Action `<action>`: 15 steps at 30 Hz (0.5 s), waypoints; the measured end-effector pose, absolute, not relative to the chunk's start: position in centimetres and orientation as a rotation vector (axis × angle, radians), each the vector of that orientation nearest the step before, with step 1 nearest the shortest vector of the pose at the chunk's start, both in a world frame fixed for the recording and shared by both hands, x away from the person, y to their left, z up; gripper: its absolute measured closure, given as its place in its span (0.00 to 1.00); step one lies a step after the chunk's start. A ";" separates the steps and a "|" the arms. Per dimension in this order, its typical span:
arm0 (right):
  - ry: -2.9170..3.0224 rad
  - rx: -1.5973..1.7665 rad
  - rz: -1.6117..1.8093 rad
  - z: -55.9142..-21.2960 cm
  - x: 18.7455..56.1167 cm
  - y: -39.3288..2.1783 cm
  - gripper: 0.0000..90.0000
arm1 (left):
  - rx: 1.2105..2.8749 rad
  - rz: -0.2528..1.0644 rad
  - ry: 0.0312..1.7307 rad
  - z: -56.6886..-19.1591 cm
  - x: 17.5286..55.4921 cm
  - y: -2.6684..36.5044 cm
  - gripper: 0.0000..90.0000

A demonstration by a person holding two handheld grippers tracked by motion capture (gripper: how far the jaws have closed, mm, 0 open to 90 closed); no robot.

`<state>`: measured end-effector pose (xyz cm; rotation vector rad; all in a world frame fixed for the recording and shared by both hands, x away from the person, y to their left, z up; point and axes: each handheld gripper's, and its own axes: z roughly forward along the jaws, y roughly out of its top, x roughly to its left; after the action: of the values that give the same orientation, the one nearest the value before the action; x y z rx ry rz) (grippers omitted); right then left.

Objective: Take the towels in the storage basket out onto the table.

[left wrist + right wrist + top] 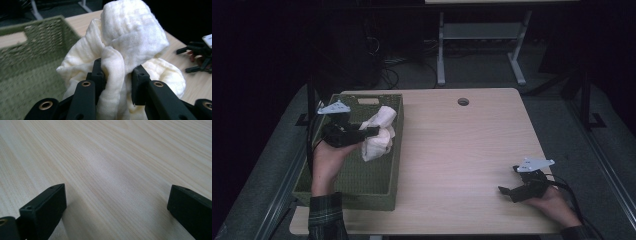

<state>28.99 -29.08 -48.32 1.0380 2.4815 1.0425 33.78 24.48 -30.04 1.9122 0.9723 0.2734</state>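
Left gripper (117, 85) jaws pinch cloth (132, 37) fold — above basket (30, 37).

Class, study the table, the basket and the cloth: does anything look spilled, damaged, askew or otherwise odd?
Nothing stands out. The white cloth is bunched up, but only because the left gripper pinches it above the green basket. The basket sits square on the table, and the right gripper rests open over bare wood.

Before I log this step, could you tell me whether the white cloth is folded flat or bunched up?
Bunched up. The white cloth hangs in crumpled folds from the left tool, whose jaws pinch a gathered ridge of it above the green basket.
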 end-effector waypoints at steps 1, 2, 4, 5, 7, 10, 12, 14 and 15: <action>2.481 1.037 1.043 -48.3 29.0 -29.1 0.02 | 1.919 0.276 0.947 -29.6 33.8 23.8 0.77; 2.481 1.037 1.043 -48.3 29.0 -29.1 0.02 | 1.917 0.274 0.939 -29.5 33.8 23.5 0.77; 2.481 1.038 1.043 -48.3 29.0 -29.1 0.02 | 1.922 0.271 0.917 -29.2 33.9 22.9 0.77; 2.481 1.038 1.043 -48.3 29.0 -29.1 0.02 | 1.919 0.266 0.914 -29.1 33.9 22.6 0.77; 2.482 1.038 1.043 -48.3 29.0 -29.1 0.02 | 1.918 0.259 0.899 -28.9 34.0 22.0 0.77; 2.481 1.038 1.043 -48.3 29.0 -29.1 0.02 | 1.919 0.245 0.872 -28.7 34.1 21.0 0.77; 2.481 1.037 1.043 -48.3 29.0 -29.1 0.02 | 1.928 0.240 0.858 -28.6 34.2 20.2 0.77; 2.481 1.038 1.043 -48.3 29.0 -29.1 0.02 | 1.931 0.236 0.845 -28.6 34.4 19.5 0.77; 2.482 1.038 1.043 -48.3 29.0 -29.1 0.02 | 1.936 0.232 0.841 -28.5 34.4 19.2 0.77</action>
<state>28.99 -29.08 -48.32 1.0383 2.4816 1.0425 34.45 19.16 -28.54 1.9361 0.8407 0.2320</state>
